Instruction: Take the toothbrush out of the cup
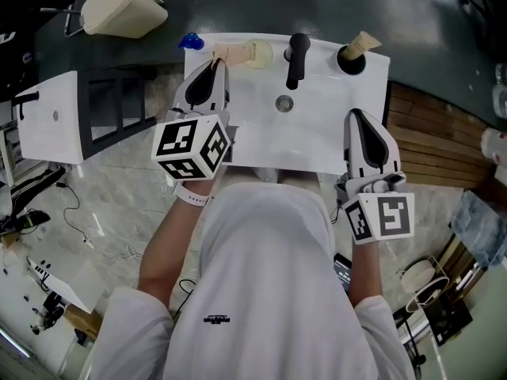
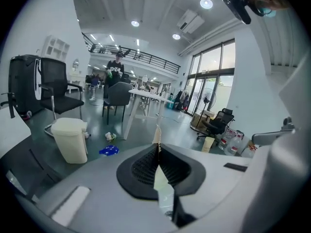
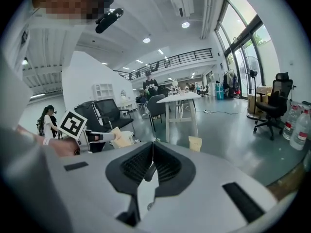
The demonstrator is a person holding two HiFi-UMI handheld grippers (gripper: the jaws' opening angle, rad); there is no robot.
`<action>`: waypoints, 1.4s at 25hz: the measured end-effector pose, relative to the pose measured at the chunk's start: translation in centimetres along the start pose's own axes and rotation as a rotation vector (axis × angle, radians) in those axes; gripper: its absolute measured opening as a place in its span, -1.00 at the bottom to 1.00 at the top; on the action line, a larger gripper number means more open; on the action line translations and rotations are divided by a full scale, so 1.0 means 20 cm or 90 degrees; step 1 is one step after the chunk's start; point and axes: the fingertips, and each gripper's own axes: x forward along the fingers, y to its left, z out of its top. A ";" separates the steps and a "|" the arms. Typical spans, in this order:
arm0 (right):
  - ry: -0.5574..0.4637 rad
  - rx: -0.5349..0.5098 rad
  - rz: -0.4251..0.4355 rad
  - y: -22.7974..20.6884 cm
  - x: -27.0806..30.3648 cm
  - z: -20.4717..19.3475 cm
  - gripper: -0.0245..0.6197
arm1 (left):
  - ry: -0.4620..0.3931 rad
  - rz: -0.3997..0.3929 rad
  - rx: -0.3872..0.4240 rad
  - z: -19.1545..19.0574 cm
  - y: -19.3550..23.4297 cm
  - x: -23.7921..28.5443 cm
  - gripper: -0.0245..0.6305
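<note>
My left gripper point(image 1: 215, 63) hangs over the back left corner of the white sink point(image 1: 317, 145), shut on a thin cream toothbrush point(image 1: 231, 51). The brush reaches right towards a pale yellow cup point(image 1: 260, 54) on the sink's back rim. Whether its far end is inside the cup I cannot tell. In the left gripper view the brush point(image 2: 157, 134) pokes up out of the shut jaws of the left gripper point(image 2: 157, 144). My right gripper point(image 1: 354, 115) is shut and empty above the sink's right side. In its own view the right gripper point(image 3: 152, 147) holds nothing.
A black faucet point(image 1: 297, 58) stands mid-back over the drain point(image 1: 283, 103). A black holder point(image 1: 348, 62) with a beige item stands at the back right. On the floor are a cream bin point(image 1: 119, 6) and a blue scrap point(image 1: 191, 42). A white cabinet point(image 1: 47, 117) stands left and wooden slats point(image 1: 436, 133) lie right.
</note>
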 end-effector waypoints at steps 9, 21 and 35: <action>-0.046 -0.033 -0.014 0.02 -0.17 0.12 -0.90 | -0.040 -0.016 0.035 0.14 -0.07 -0.31 -0.91; -0.080 -0.048 -0.025 0.01 -0.23 0.19 -0.90 | -0.067 0.015 0.055 0.18 -0.07 -0.61 -0.91; -0.085 -0.064 -0.010 -0.06 -0.16 0.20 -0.90 | -0.025 0.034 0.047 0.06 -0.11 -0.61 -0.91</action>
